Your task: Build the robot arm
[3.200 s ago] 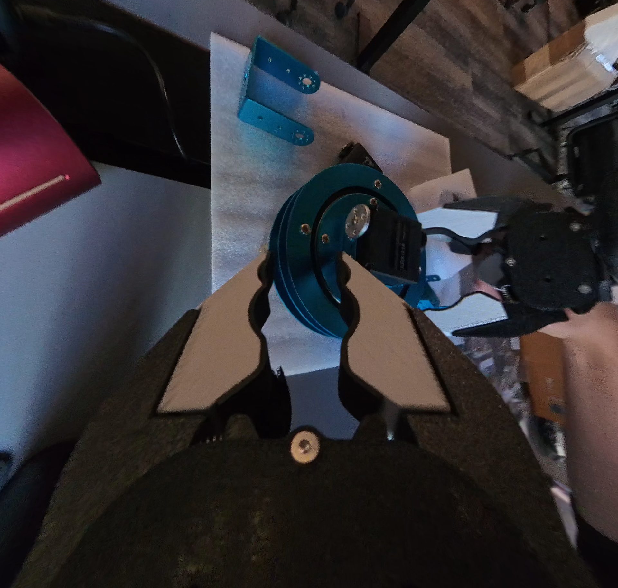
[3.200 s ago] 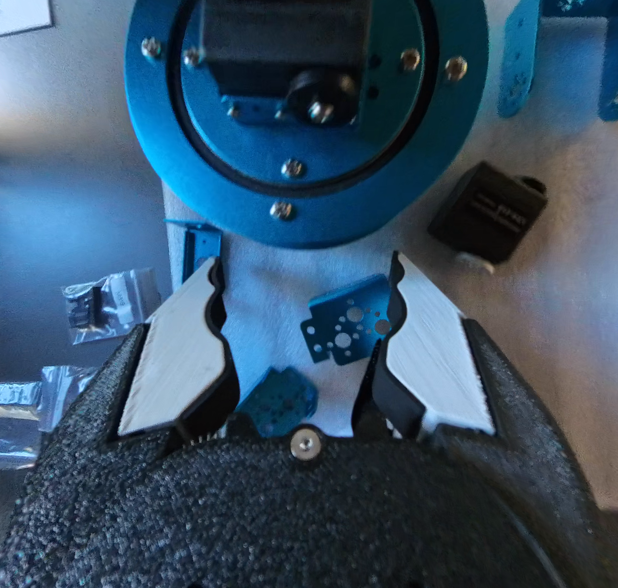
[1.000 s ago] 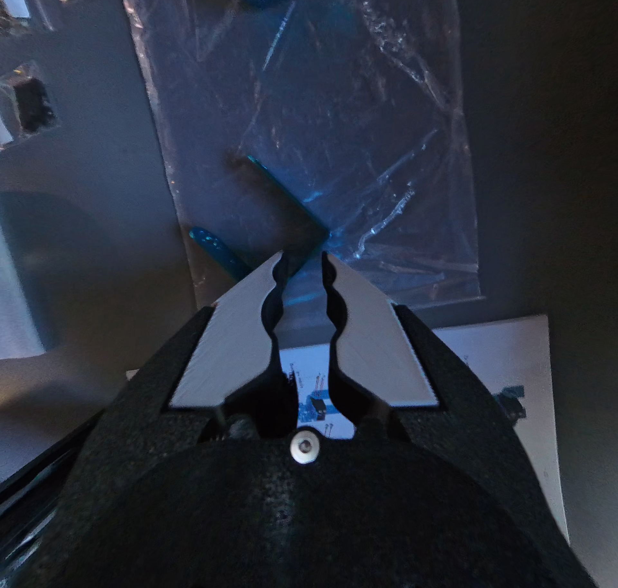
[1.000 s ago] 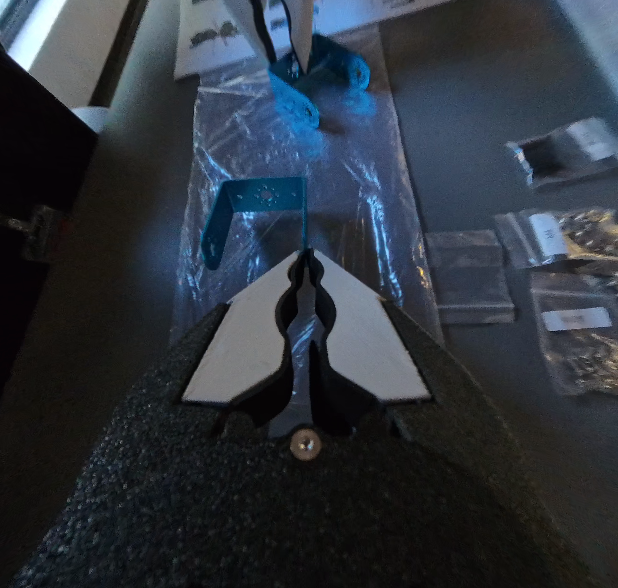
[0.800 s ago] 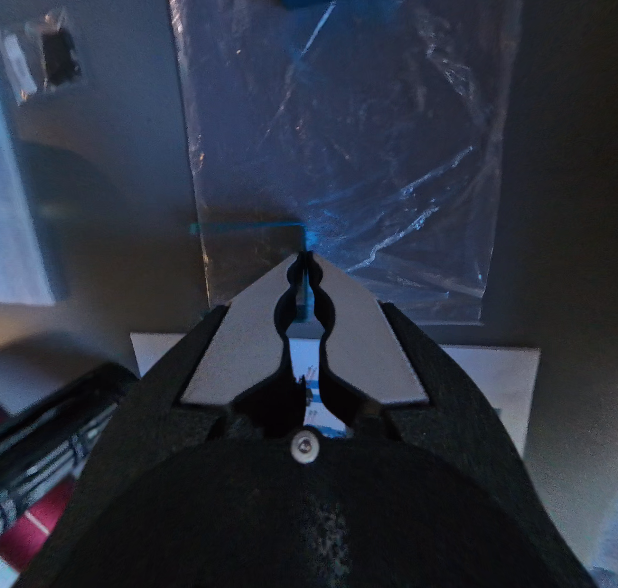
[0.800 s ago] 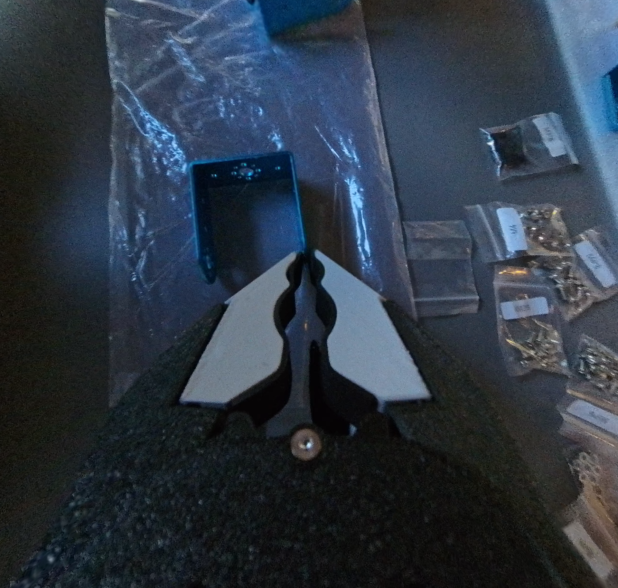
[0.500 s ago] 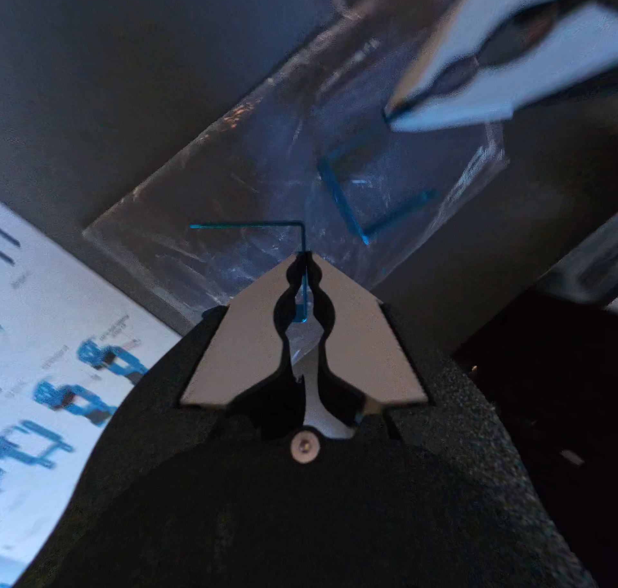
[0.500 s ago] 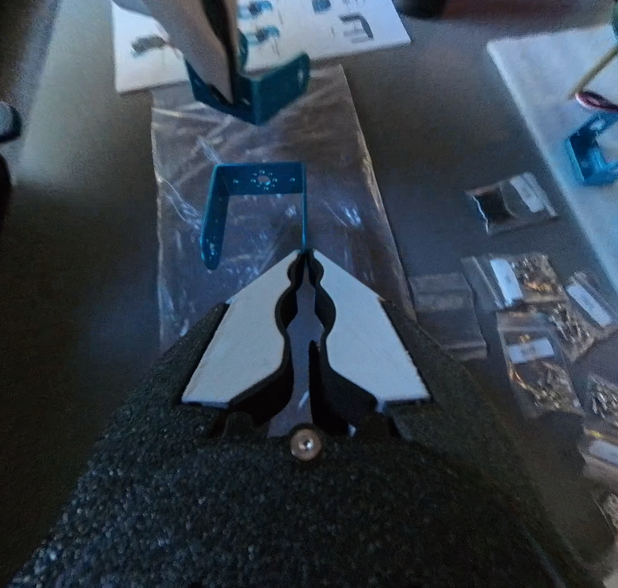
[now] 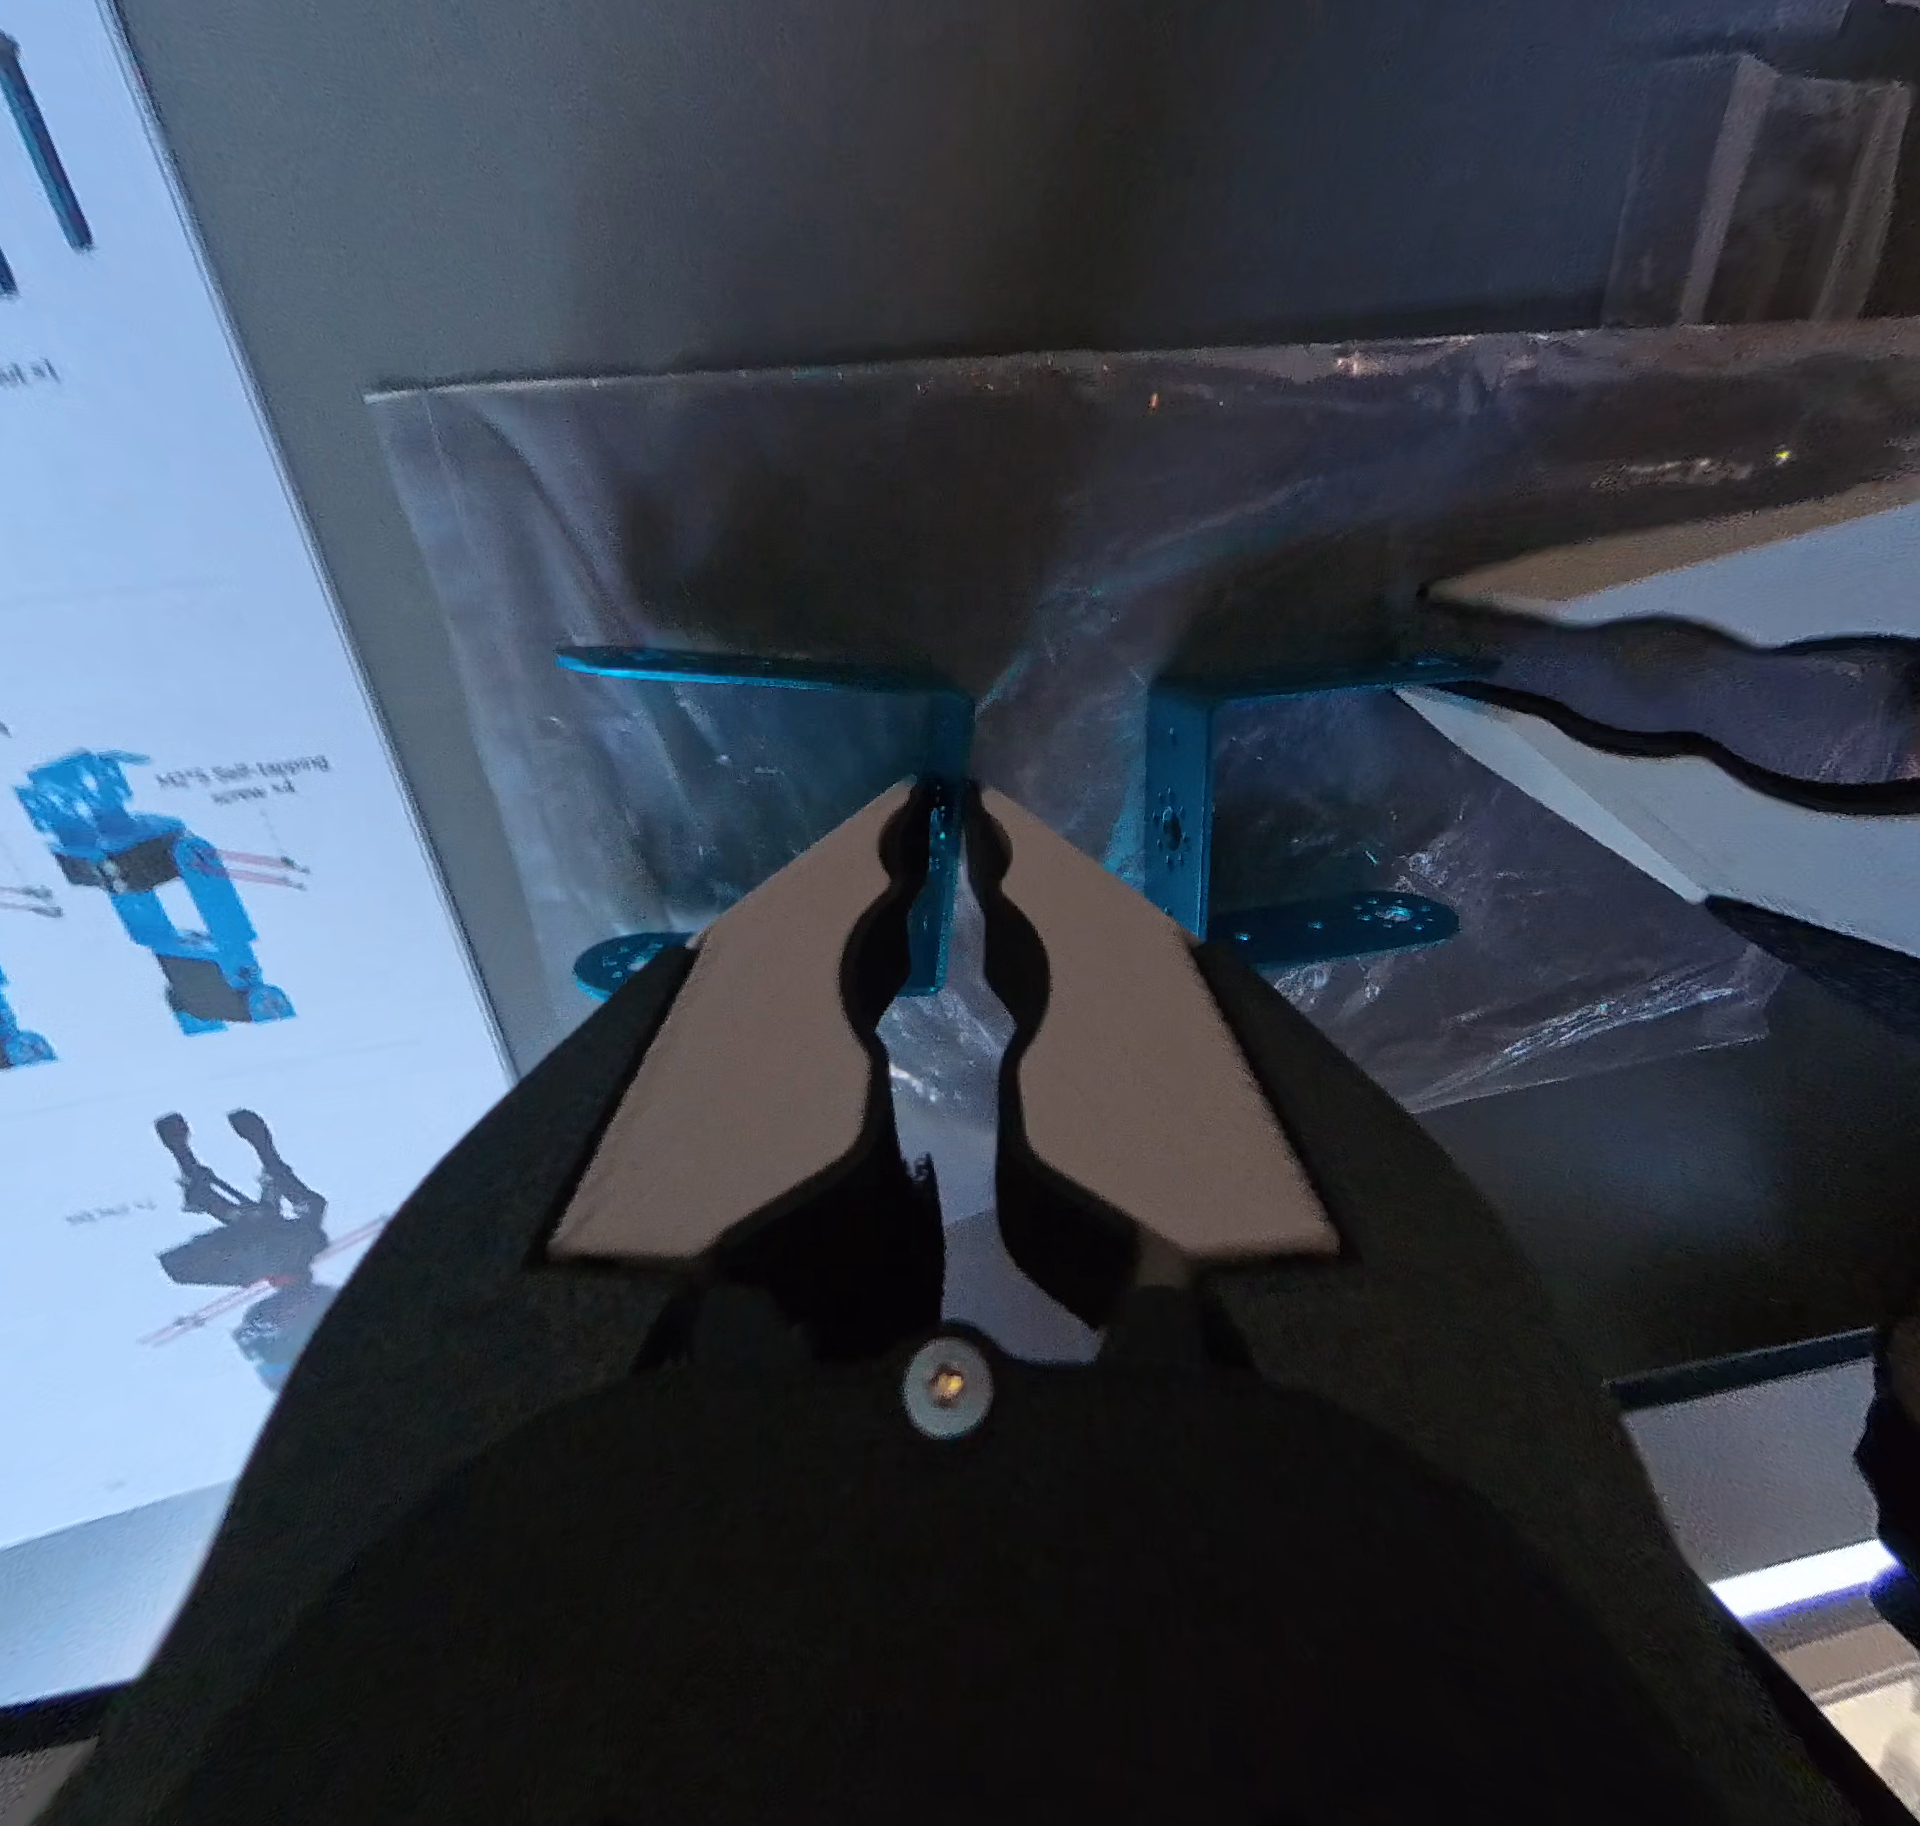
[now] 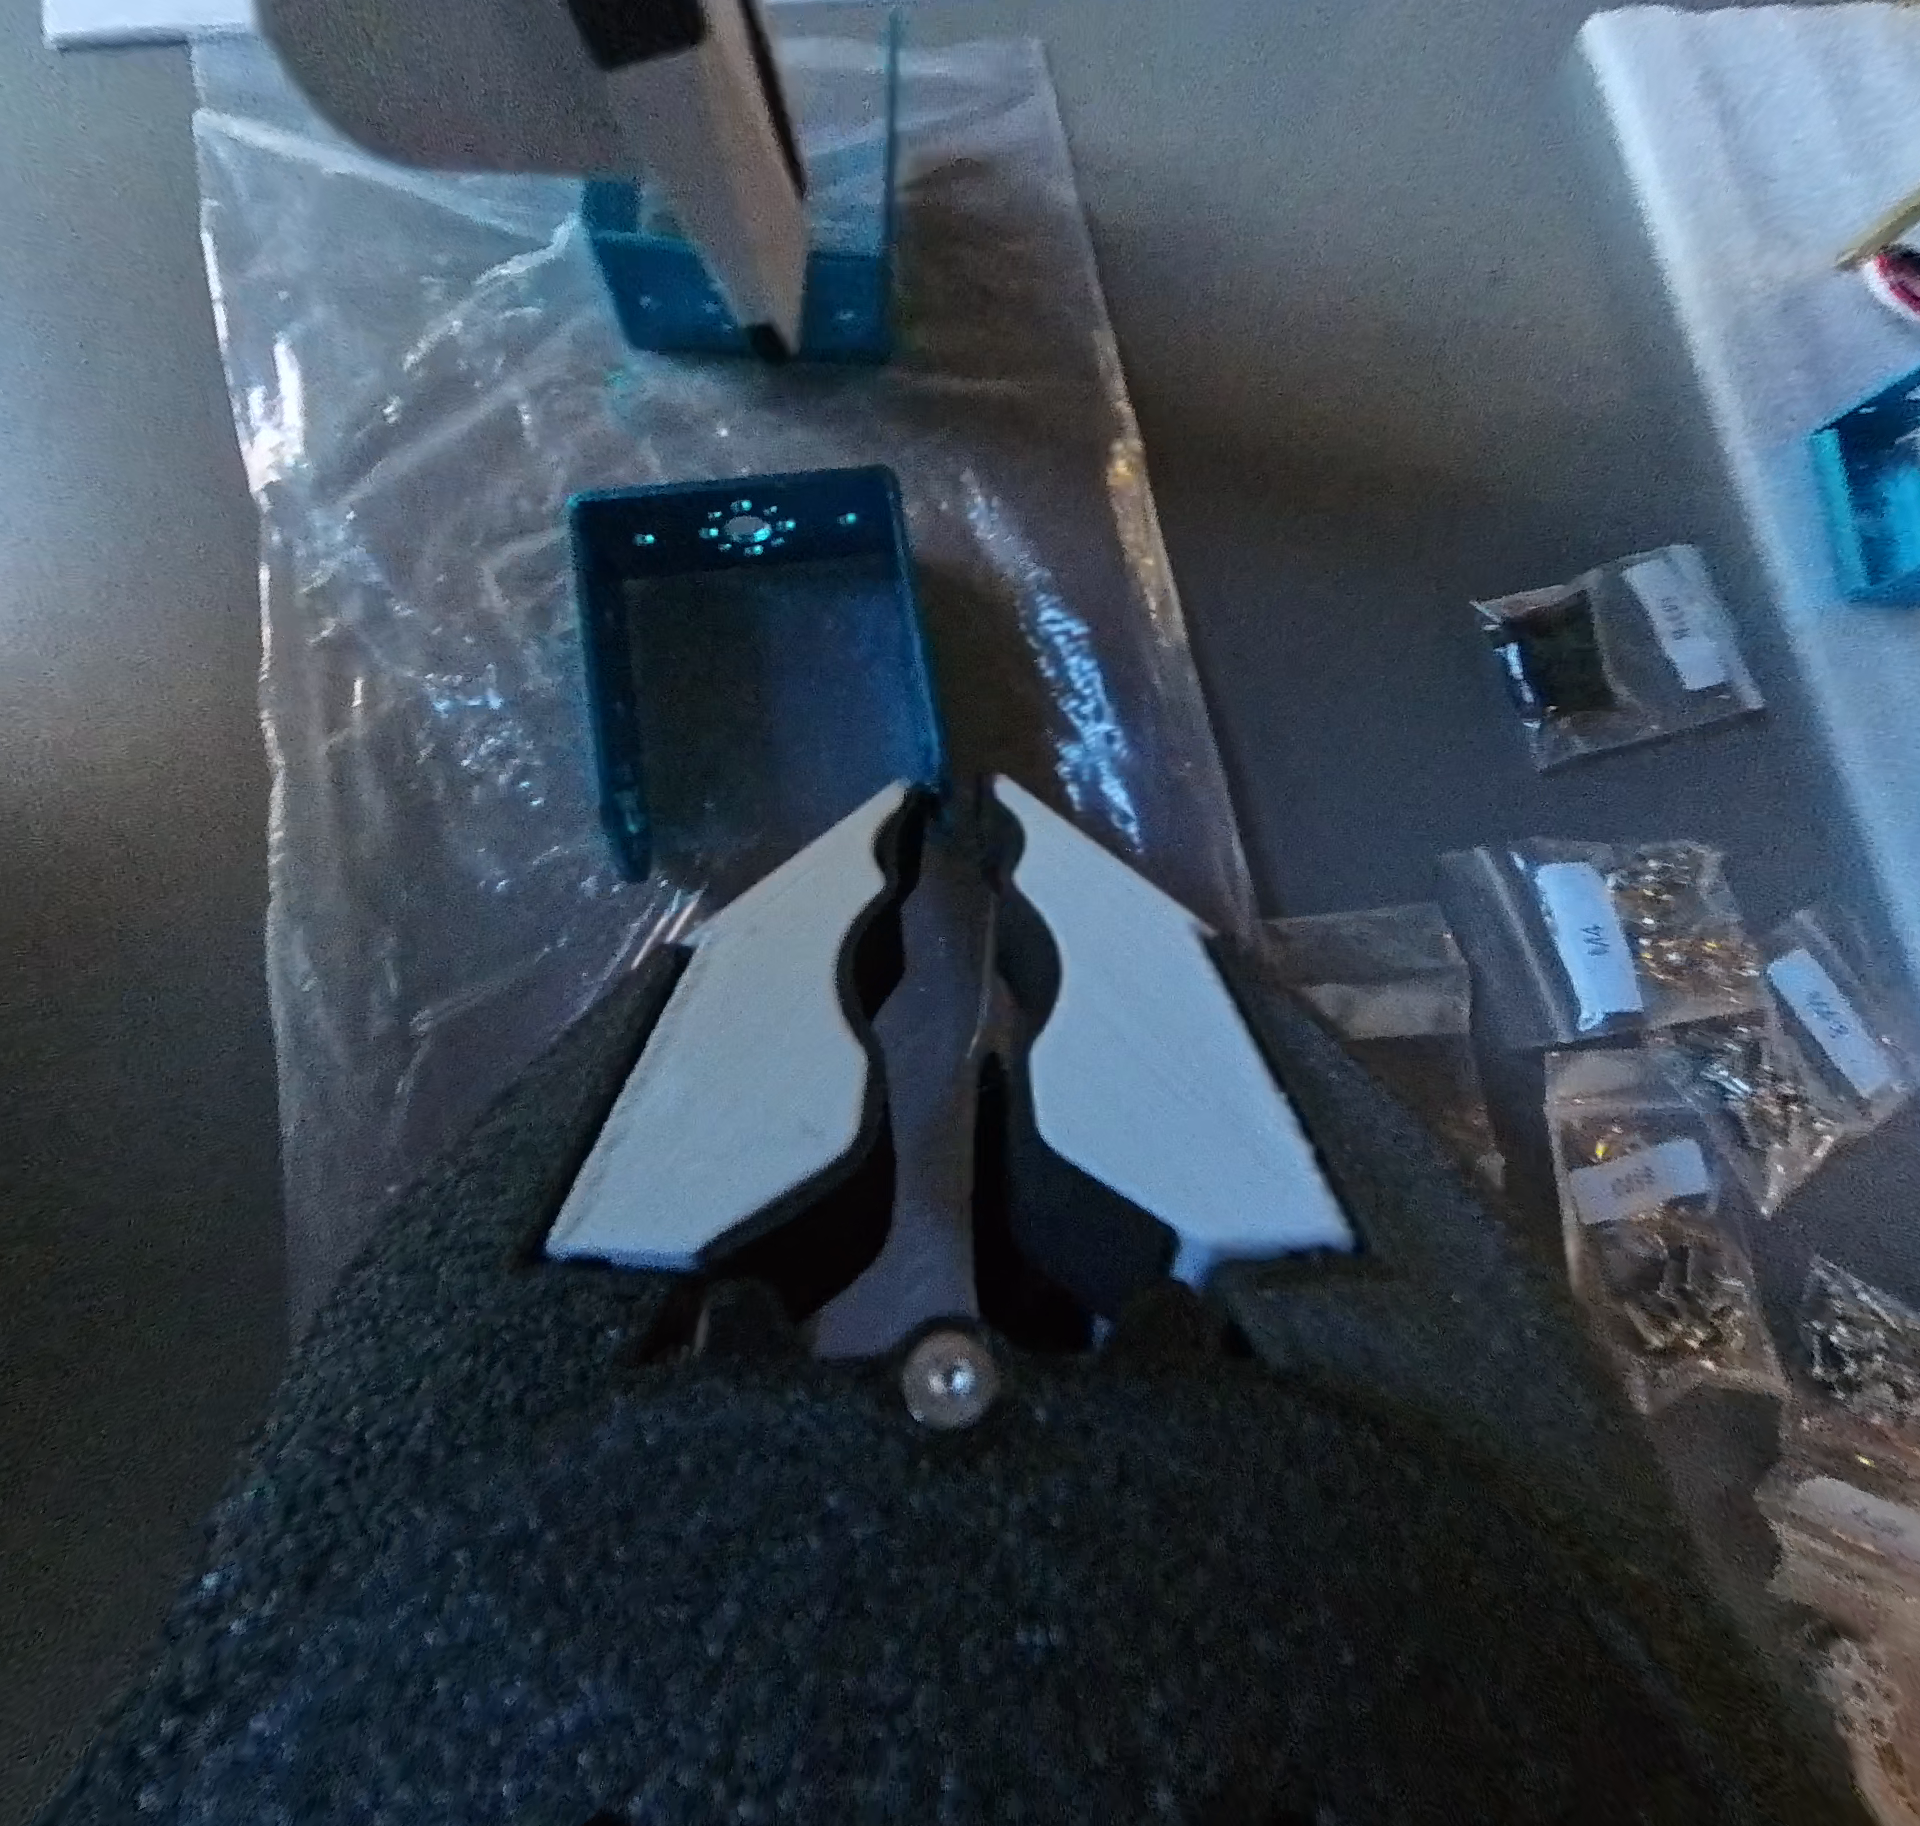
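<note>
Two blue metal U-brackets are held over a clear plastic bag (image 10: 1081, 550). My left gripper (image 9: 945, 789) is shut on the flat base of one bracket (image 9: 940, 903), whose two arms point left. My right gripper (image 10: 951, 789) is shut on the end of one arm of the other bracket (image 10: 743, 529). In the left wrist view this second bracket (image 9: 1179, 820) stands just right of the first, base to base with a narrow gap, and the right gripper (image 9: 1455, 675) comes in from the right. In the right wrist view the left gripper (image 10: 774, 332) comes down from the top on its bracket (image 10: 847, 306).
A printed instruction sheet (image 9: 156, 737) lies left of the bag. Several small bags of screws (image 10: 1662, 1132) lie on the dark table (image 10: 1351, 426) to the right. A white foam sheet (image 10: 1766, 166) at the far right bears another blue part (image 10: 1870, 498). Tip to tip, the grippers are about 10 centimeters apart.
Both grippers stay shut on their brackets. The left gripper has turned and come closer, so the two brackets now stand base to base just above the bag.
</note>
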Demonstrator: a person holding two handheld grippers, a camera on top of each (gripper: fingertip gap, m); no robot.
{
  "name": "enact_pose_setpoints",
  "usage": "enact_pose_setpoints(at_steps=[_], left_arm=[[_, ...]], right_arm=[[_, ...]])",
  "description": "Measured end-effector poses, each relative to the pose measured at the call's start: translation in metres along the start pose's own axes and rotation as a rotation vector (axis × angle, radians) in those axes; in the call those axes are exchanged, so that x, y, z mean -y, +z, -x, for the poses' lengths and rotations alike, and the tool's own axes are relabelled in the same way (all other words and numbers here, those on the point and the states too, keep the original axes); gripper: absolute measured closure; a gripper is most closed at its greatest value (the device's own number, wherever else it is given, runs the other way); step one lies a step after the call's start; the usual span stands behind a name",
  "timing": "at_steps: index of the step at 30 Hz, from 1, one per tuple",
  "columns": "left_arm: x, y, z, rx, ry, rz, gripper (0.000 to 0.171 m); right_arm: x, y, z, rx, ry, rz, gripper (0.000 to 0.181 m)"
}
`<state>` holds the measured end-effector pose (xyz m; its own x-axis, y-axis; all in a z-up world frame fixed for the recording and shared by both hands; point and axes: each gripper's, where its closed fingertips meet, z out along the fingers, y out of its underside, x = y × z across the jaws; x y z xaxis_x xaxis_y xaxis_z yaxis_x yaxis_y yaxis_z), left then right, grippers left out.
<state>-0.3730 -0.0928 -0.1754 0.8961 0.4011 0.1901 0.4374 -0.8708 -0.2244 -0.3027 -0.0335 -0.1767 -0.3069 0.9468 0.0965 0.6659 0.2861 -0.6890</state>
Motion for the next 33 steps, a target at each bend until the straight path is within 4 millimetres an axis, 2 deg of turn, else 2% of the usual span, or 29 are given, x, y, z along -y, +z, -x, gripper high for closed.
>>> enact_pose_setpoints(at_steps=[1,2,3,5,7,9,11,13,16,18,21,22,23,24,26,28,29,31,33], left_arm=[[-0.002,-0.001,-0.001,0.003,-0.008,0.003,0.161],[-0.004,-0.004,-0.003,-0.008,-0.007,-0.001,0.138],[-0.004,-0.011,-0.007,-0.040,0.006,-0.019,0.125],[-0.004,-0.032,-0.012,-0.100,0.059,-0.101,0.114],[-0.011,-0.062,-0.017,-0.199,0.117,-0.186,0.109],[-0.017,-0.094,-0.003,-0.203,0.226,-0.330,0.109],[-0.027,-0.117,0.035,-0.099,0.301,-0.520,0.108],[-0.046,-0.127,0.080,0.003,0.292,-0.645,0.105],[-0.076,-0.137,0.150,0.078,0.138,-0.831,0.105],[-0.097,-0.146,0.195,0.106,0.014,-0.941,0.105],[-0.120,-0.160,0.263,0.268,-0.054,-1.065,0.105],[-0.125,-0.163,0.285,0.347,-0.049,-1.062,0.106],[-0.131,-0.164,0.306,0.423,-0.048,-1.034,0.108],[-0.135,-0.163,0.322,0.452,-0.067,-1.005,0.108],[-0.135,-0.155,0.338,0.367,-0.074,-0.935,0.106],[-0.132,-0.159,0.358,0.331,-0.125,-0.904,0.105],[-0.130,-0.158,0.360,0.287,-0.114,-0.895,0.105],[-0.131,-0.149,0.369,0.251,-0.098,-0.837,0.107],[-0.135,-0.141,0.383,0.244,-0.134,-0.818,0.118]], right_arm=[[0.003,-0.003,-0.003,-0.022,0.007,-0.028,0.158],[0.007,-0.008,-0.004,-0.028,0.017,-0.062,0.150],[0.009,-0.016,-0.005,-0.027,0.031,-0.093,0.142],[0.013,-0.038,-0.012,-0.053,0.054,-0.173,0.142],[0.015,-0.062,-0.024,-0.117,0.104,-0.267,0.142],[0.012,-0.080,-0.034,-0.158,0.157,-0.332,0.141],[0.011,-0.092,-0.043,-0.191,0.220,-0.387,0.139],[0.015,-0.098,-0.048,-0.186,0.286,-0.439,0.139],[0.024,-0.100,-0.044,-0.098,0.374,-0.517,0.122],[0.027,-0.095,-0.038,-0.047,0.380,-0.513,0.122],[0.016,-0.085,-0.041,-0.101,0.350,-0.434,0.123],[0.013,-0.085,-0.046,-0.136,0.349,-0.419,0.120],[0.012,-0.087,-0.053,-0.183,0.355,-0.425,0.107],[0.011,-0.090,-0.056,-0.213,0.349,-0.431,0.105],[0.010,-0.097,-0.058,-0.226,0.345,-0.436,0.117],[0.012,-0.102,-0.058,-0.200,0.372,-0.473,0.111],[0.012,-0.103,-0.059,-0.195,0.381,-0.482,0.109],[0.009,-0.103,-0.065,-0.232,0.348,-0.492,0.118],[0.003,-0.102,-0.071,-0.283,0.315,-0.489,0.125]])
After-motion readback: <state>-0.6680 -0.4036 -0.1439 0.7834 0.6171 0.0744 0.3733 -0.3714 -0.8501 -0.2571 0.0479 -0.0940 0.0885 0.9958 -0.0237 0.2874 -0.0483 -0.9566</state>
